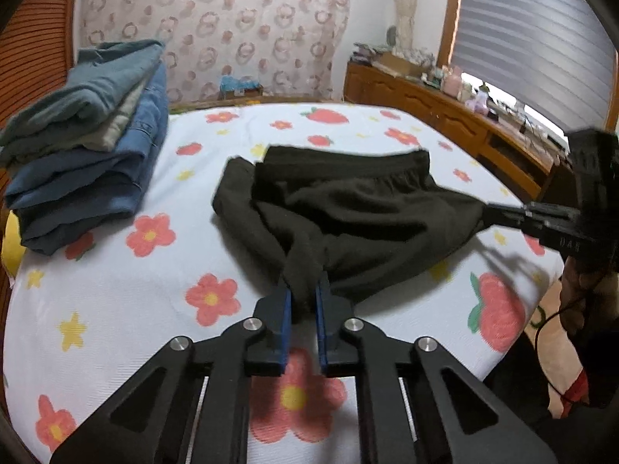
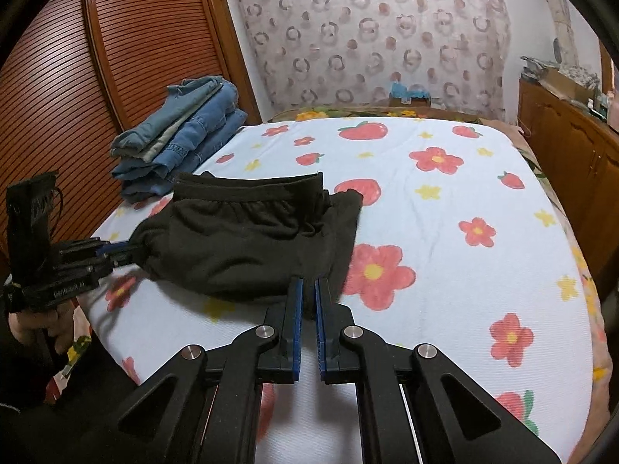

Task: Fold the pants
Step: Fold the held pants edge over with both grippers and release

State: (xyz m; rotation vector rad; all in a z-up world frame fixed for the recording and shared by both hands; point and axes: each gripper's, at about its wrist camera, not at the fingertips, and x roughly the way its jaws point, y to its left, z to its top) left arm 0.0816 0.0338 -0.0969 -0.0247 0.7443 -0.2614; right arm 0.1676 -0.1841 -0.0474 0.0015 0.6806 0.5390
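Black pants (image 1: 359, 208) lie bunched on the flowered bed sheet (image 1: 116, 278), waistband toward the far side. My left gripper (image 1: 303, 294) is shut on a bunched corner of the pants at their near edge. My right gripper (image 1: 489, 212) comes in from the right and pinches the other near corner. In the right wrist view the pants (image 2: 247, 243) spread left of centre, my right gripper (image 2: 307, 290) is shut on their near edge, and my left gripper (image 2: 135, 251) holds the left corner.
A stack of folded jeans and other pants (image 1: 89, 143) sits on the bed's far left, also in the right wrist view (image 2: 182, 135). A wooden cabinet (image 1: 445, 116) runs along the right. A slatted wooden wardrobe (image 2: 77, 96) stands left of the bed.
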